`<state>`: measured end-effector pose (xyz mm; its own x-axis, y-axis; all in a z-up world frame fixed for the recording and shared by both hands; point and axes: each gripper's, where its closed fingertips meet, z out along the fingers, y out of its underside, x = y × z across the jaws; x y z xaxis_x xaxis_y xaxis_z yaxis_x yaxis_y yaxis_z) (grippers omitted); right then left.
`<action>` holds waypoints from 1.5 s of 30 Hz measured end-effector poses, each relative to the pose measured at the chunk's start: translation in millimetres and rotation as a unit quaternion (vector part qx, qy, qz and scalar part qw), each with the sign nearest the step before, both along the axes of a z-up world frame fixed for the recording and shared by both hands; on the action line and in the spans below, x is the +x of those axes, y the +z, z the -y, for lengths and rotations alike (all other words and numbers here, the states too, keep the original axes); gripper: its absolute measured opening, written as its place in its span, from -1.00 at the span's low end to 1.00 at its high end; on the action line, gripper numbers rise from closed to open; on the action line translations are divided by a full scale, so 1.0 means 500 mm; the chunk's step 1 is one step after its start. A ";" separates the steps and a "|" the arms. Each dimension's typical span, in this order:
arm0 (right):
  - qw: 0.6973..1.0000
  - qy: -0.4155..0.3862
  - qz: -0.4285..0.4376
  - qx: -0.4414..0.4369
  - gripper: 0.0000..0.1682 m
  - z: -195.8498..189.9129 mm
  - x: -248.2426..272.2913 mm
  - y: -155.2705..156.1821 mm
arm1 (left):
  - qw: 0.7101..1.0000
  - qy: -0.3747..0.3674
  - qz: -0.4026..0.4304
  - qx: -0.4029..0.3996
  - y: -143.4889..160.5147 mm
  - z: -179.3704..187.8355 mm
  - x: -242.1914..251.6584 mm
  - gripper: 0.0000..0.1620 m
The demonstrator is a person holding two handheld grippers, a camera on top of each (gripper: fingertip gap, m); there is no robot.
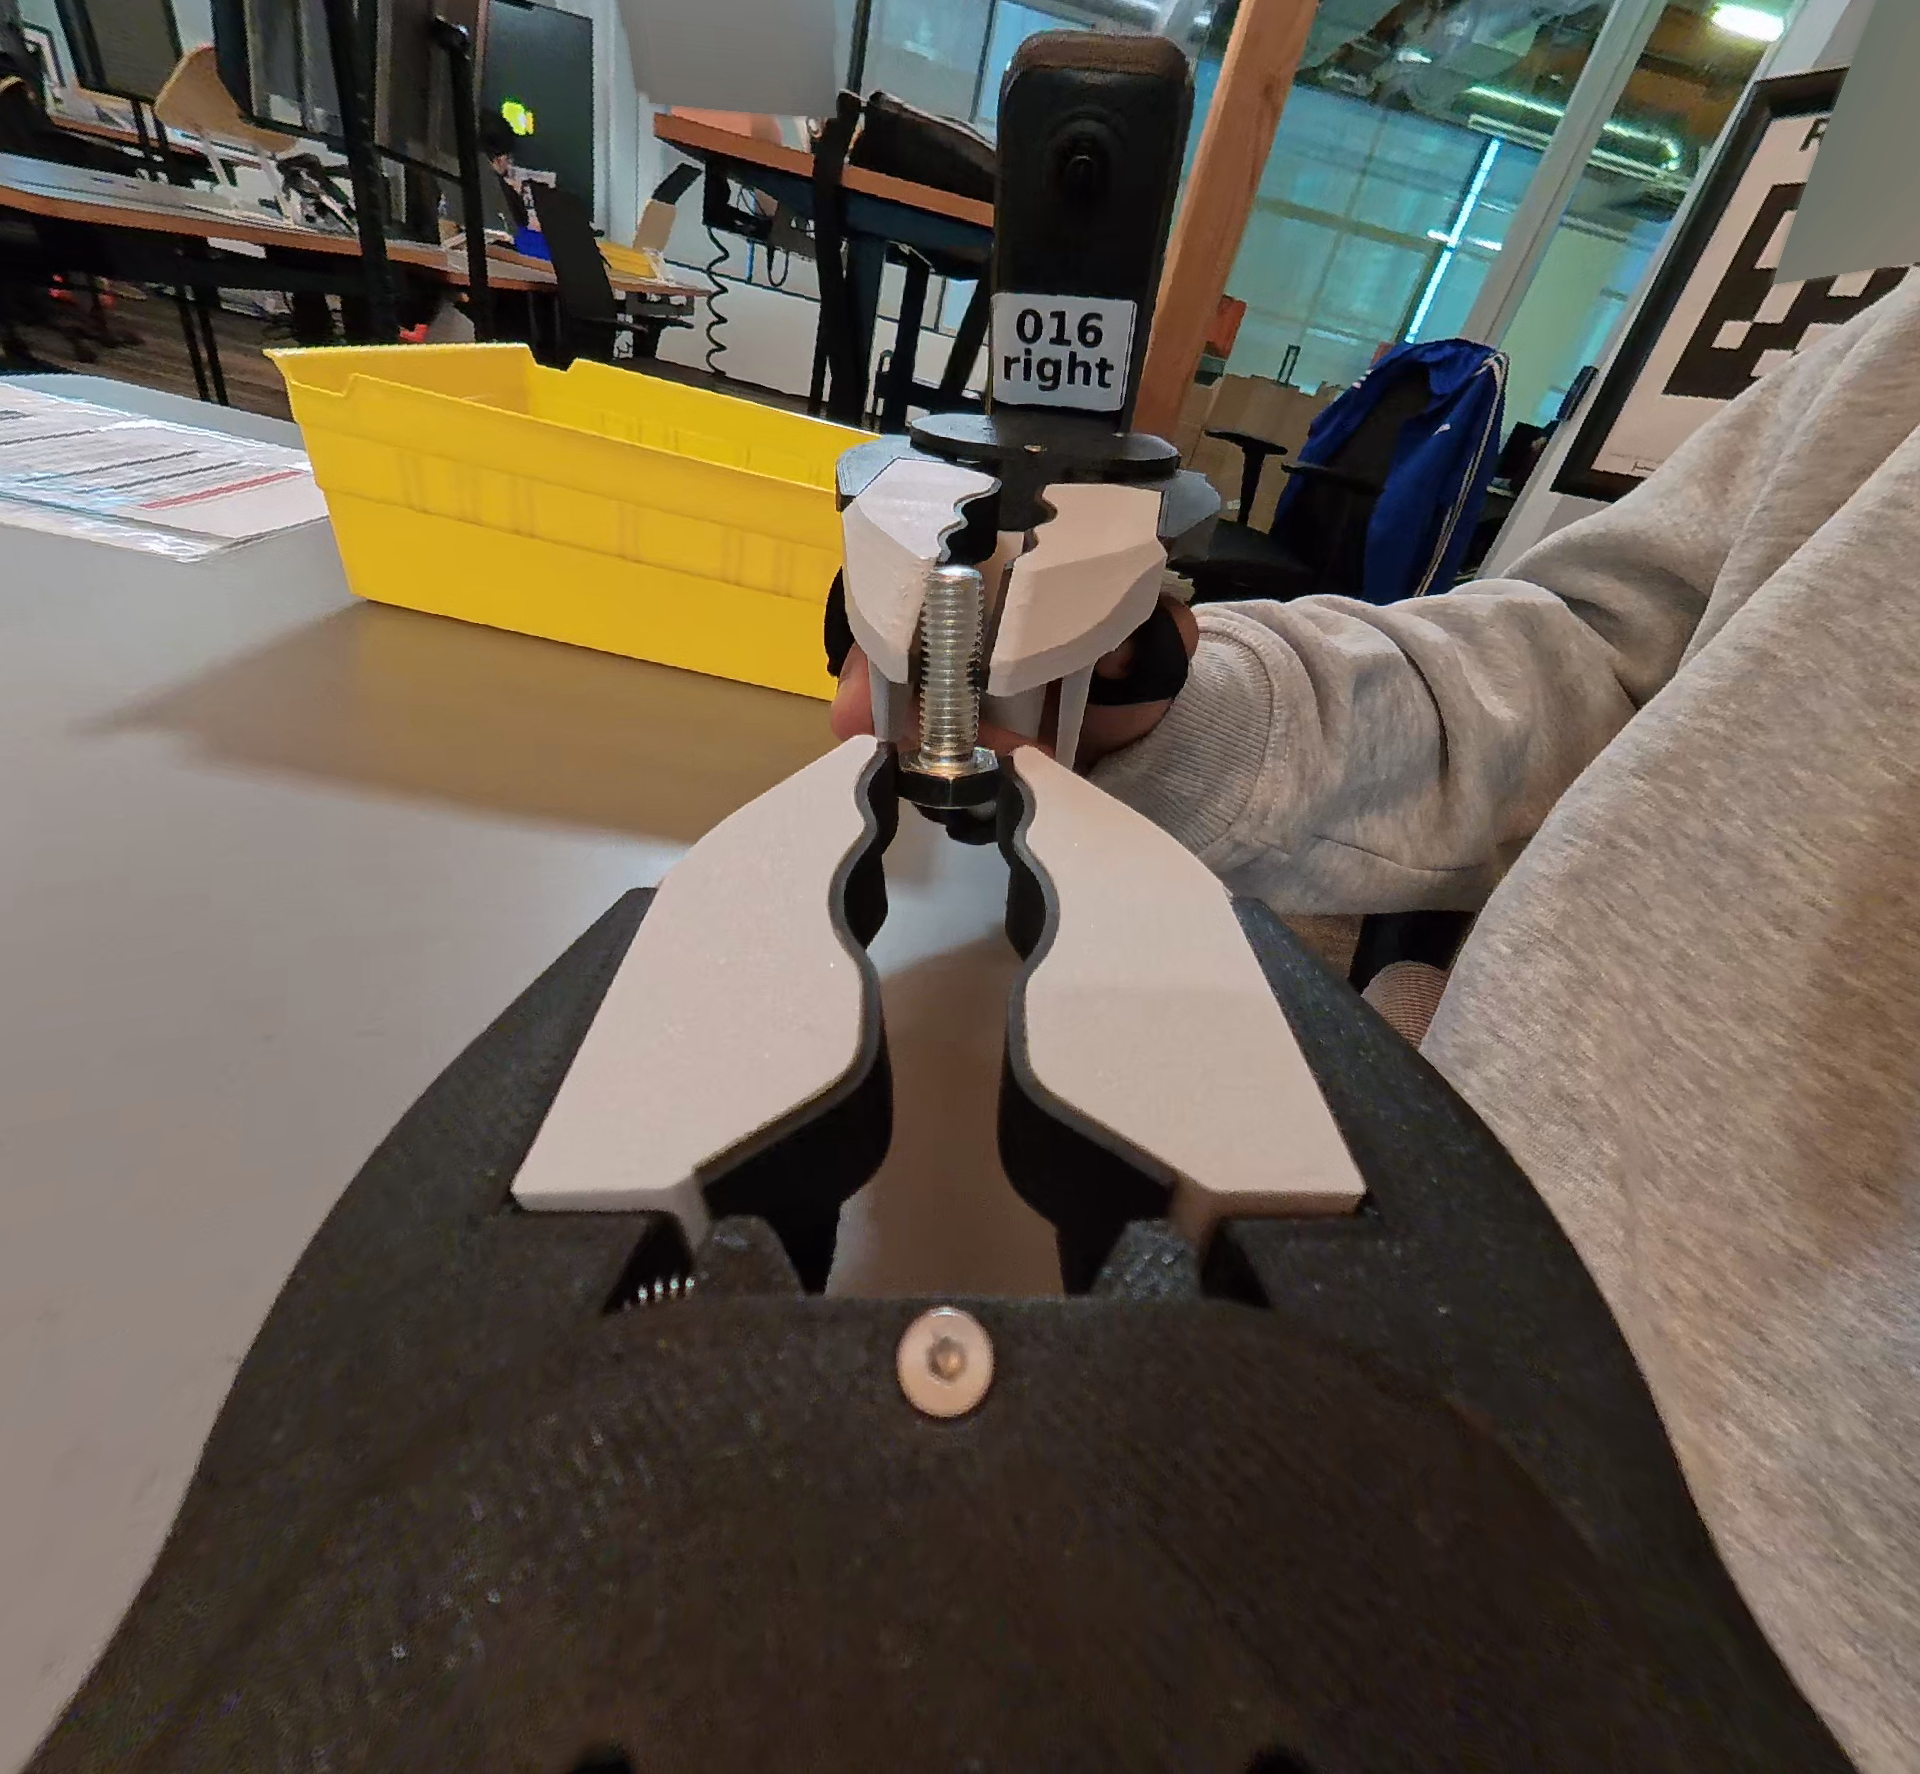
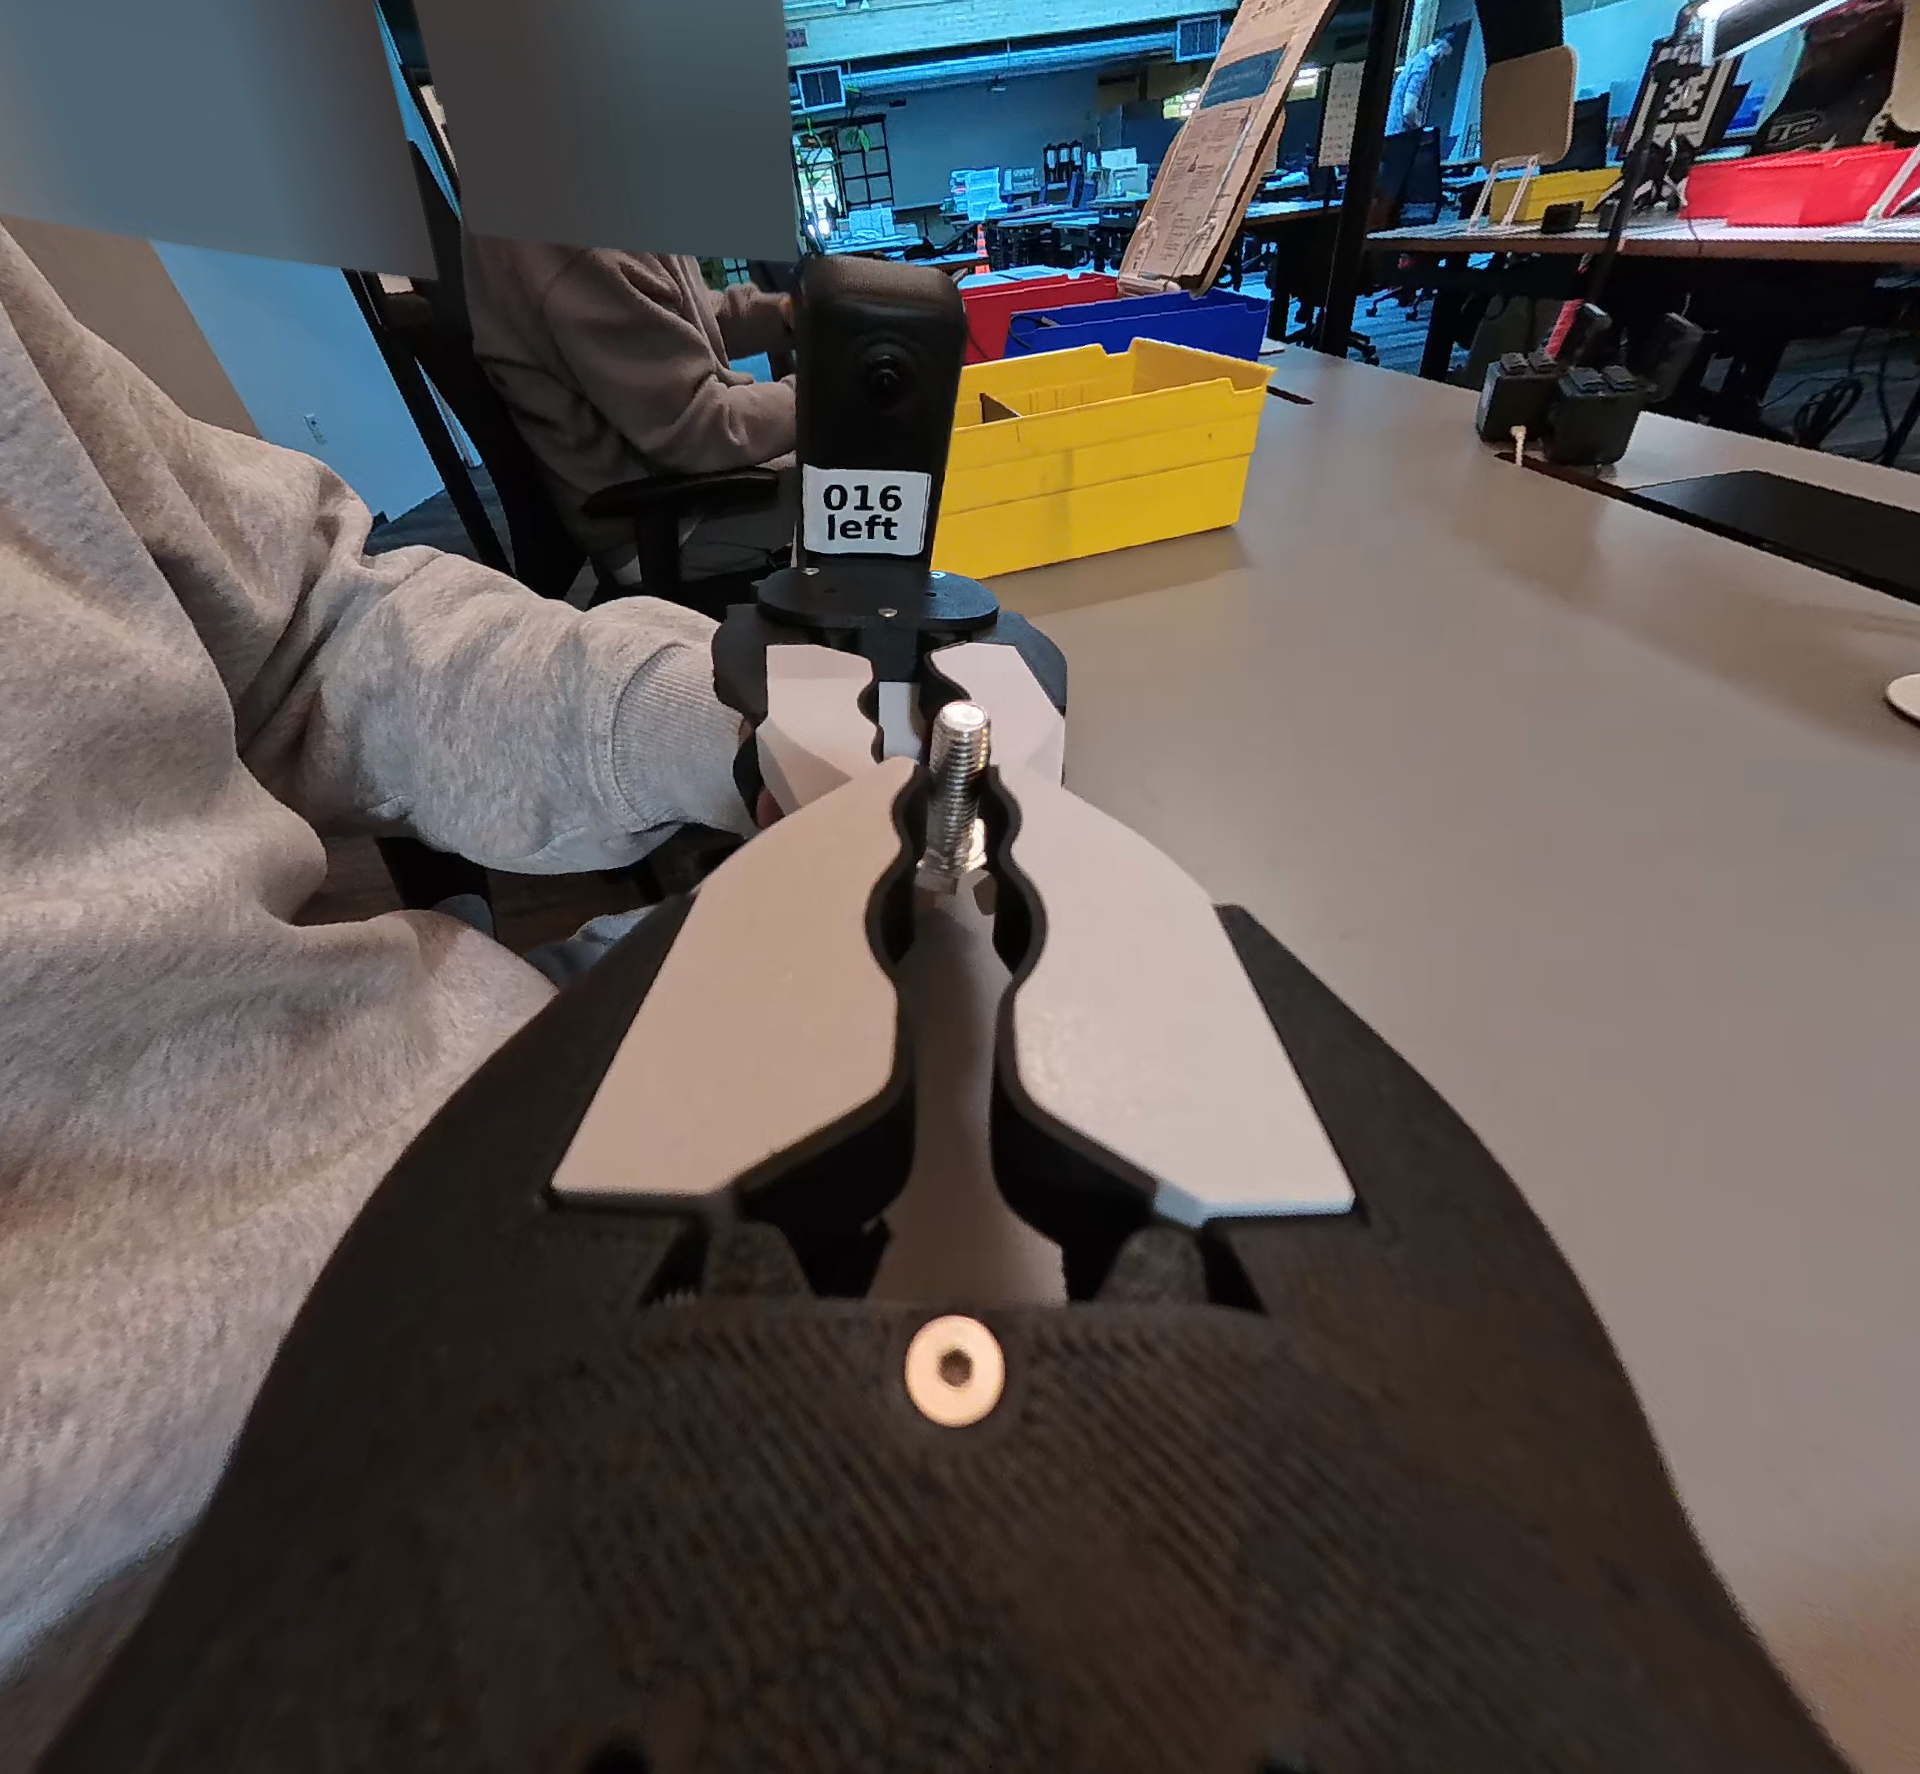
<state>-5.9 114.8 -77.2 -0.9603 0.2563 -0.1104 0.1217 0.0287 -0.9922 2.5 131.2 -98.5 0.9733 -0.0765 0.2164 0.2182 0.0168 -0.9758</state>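
Observation:
A silver threaded bolt (image 1: 948, 675) stands roughly upright between the two grippers, hex end down, above the grey table (image 1: 312, 893). My left gripper (image 1: 951, 768) is closed around the hex end (image 1: 948, 766); I cannot tell if that is a head or a nut. My right gripper (image 2: 954, 789) faces it from the opposite side and is closed on the bolt's shaft (image 2: 958, 789), with the thread's free end sticking up. The right gripper also shows in the left wrist view (image 1: 961, 644), and the left gripper in the right wrist view (image 2: 914, 727). The fingertips of the two grippers nearly touch.
A yellow bin (image 1: 540, 498) stands on the table behind the grippers, also in the right wrist view (image 2: 1101, 457), with a blue bin (image 2: 1143, 322) behind it. A printed sheet (image 1: 135, 467) lies at far left. Grey sleeves (image 1: 1455, 737) hold the grippers. Black devices (image 2: 1558, 405) sit at far right.

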 end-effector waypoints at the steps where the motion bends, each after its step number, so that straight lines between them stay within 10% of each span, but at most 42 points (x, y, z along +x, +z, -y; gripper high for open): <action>1: 1.000 0.000 0.001 -0.003 -0.88 0.000 -0.001 0.001 | 1.000 0.002 -0.002 0.001 0.001 0.000 -0.001 -0.77; 30: 0.999 -0.021 0.004 -0.031 -0.81 -0.006 -0.027 0.011 | 0.994 0.086 -0.009 0.062 0.052 0.047 -0.055 -0.76; 45: 0.999 0.048 -0.001 0.006 -0.86 0.119 -0.070 -0.014 | 0.967 0.242 -0.014 0.074 0.069 0.204 -0.076 -0.76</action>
